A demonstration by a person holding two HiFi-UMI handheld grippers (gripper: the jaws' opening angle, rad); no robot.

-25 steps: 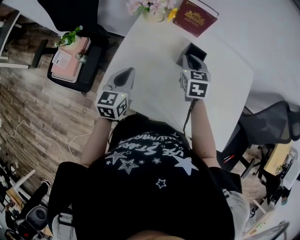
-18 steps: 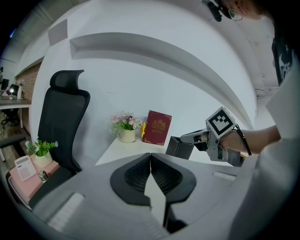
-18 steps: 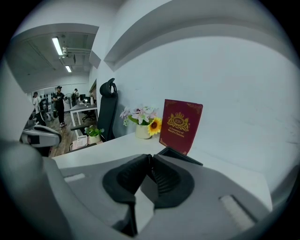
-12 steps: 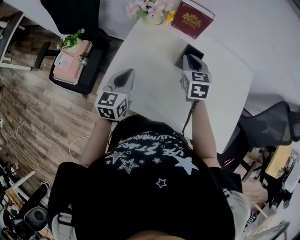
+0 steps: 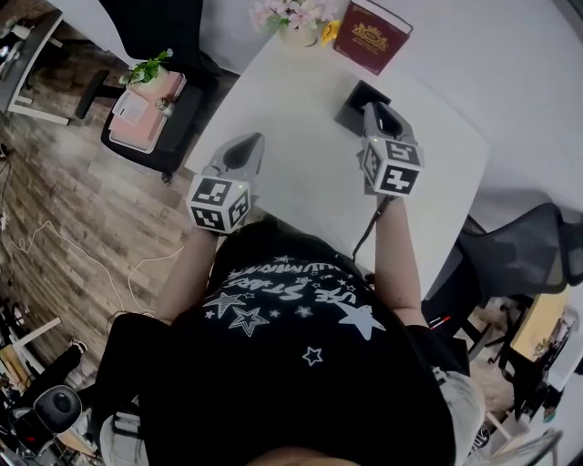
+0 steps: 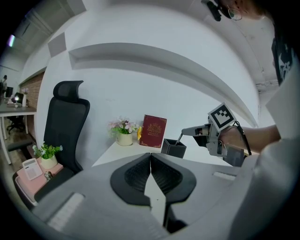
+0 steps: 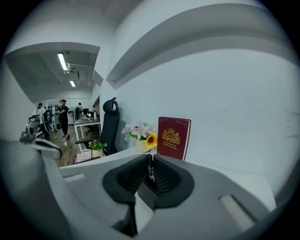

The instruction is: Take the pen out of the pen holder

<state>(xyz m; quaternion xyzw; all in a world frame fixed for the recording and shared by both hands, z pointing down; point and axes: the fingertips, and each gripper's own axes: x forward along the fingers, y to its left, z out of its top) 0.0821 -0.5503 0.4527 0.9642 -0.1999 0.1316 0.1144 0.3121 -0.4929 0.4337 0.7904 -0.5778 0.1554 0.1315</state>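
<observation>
The black square pen holder (image 5: 357, 98) (image 6: 173, 148) stands toward the far right of the white table (image 5: 291, 109). My right gripper (image 5: 378, 114) (image 7: 150, 157) hovers just above it, shut on a thin dark pen (image 7: 150, 171). In the left gripper view the pen (image 6: 179, 137) slants down from the right gripper (image 6: 187, 131), with its lower end at the holder's mouth. The head view hides the pen behind the gripper. My left gripper (image 5: 239, 155) (image 6: 150, 157) is over the table's near left part, shut with nothing in it.
A red book (image 5: 372, 34) (image 7: 174, 137) and a vase of flowers (image 5: 296, 16) (image 6: 123, 131) stand at the table's far edge. A black office chair (image 6: 70, 122) and a low seat with a potted plant (image 5: 146, 91) are left of the table.
My right gripper has lifted slightly above the pen holder and shifted right, still shut on the pen. The left gripper has moved only a little.
</observation>
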